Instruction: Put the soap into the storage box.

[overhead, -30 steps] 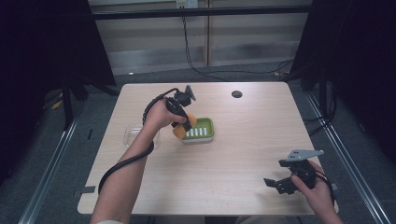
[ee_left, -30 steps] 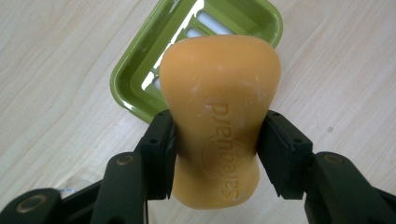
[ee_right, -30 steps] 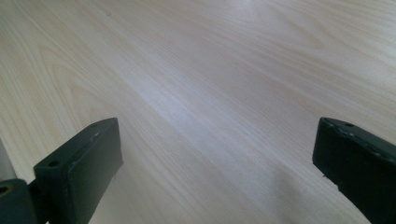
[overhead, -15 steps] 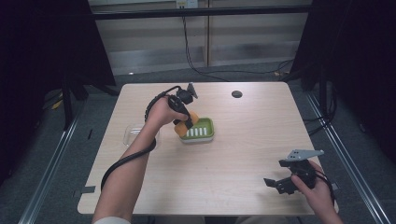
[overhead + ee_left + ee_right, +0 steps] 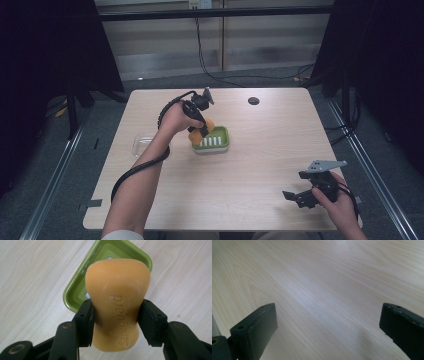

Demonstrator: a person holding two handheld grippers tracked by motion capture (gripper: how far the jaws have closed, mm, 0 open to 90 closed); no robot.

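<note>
The table [image 5: 260, 170] carries a green soap dish [image 5: 218, 143] a little left of its middle, with a clear lid or tray [image 5: 142, 144] lying near it toward the left edge. The left gripper [image 5: 200, 131] hangs over the dish's left end, and the left gripper view shows the 2 jaws clamped on the narrow waist of an orange soap bar [image 5: 117, 302]. The bar's long axis runs straight out along the jaws, and beyond its far end sits the dish [image 5: 80, 287], below and ahead of it. So the move that matters is downward and slightly toward the dish's middle; whether the bar already touches the dish rim is hard to tell from the high view. The left hand is far the nearer; the right gripper [image 5: 307, 192] rests well apart at the table's near right corner, jaws spread wide over bare wood and holding nothing.

Compared with 1 second ago, the left hand has shifted only slightly, drifting a touch farther along over the dish with the bar in the same grip, and the right hand has kept its place.
</note>
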